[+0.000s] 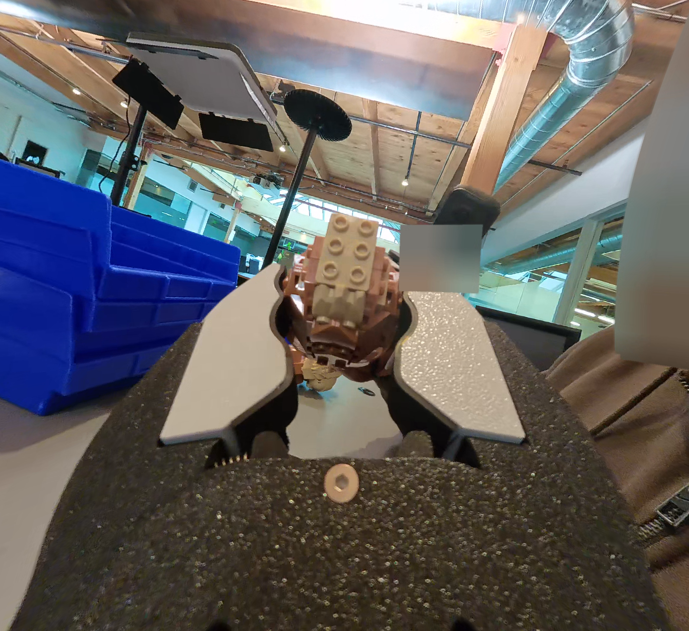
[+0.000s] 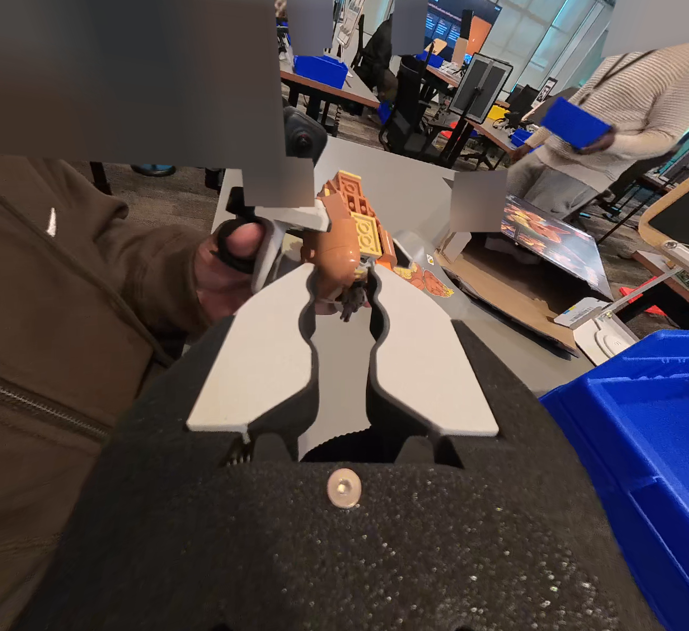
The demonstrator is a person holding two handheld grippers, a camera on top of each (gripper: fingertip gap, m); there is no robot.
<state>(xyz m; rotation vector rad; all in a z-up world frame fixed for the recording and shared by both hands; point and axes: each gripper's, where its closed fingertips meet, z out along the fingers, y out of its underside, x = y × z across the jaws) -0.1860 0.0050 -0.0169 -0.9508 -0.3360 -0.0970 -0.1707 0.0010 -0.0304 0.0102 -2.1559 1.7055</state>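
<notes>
Clearly both tools are on one brown brick-built model (image 1: 335, 300): the left gripper (image 1: 341, 309) is clamped across its body, the tan studded plate sticking up past the fingertips, while the right gripper (image 2: 341, 286), seen from its own camera, is pinched on a small dark part (image 2: 352, 301) hanging at the model's near end. Judging by how little of that part sits between the right fingertips, a tug or twist could let it slip free, or pop bricks loose, since the assembly is held only by stud friction and the left grip covers just its middle. Below and beyond the tools lies a grey tabletop (image 2: 391, 180); a blue plastic bin (image 2: 634, 438) stands just right of the right gripper, and stacked blue bins (image 1: 93, 277) sit left of the left one. Farther right rest flattened cardboard (image 2: 496, 288) and a printed box (image 2: 548, 236). Behind is an open workshop with other desks, a screen, timber beams and a silver duct (image 1: 581, 98) overhead.
</notes>
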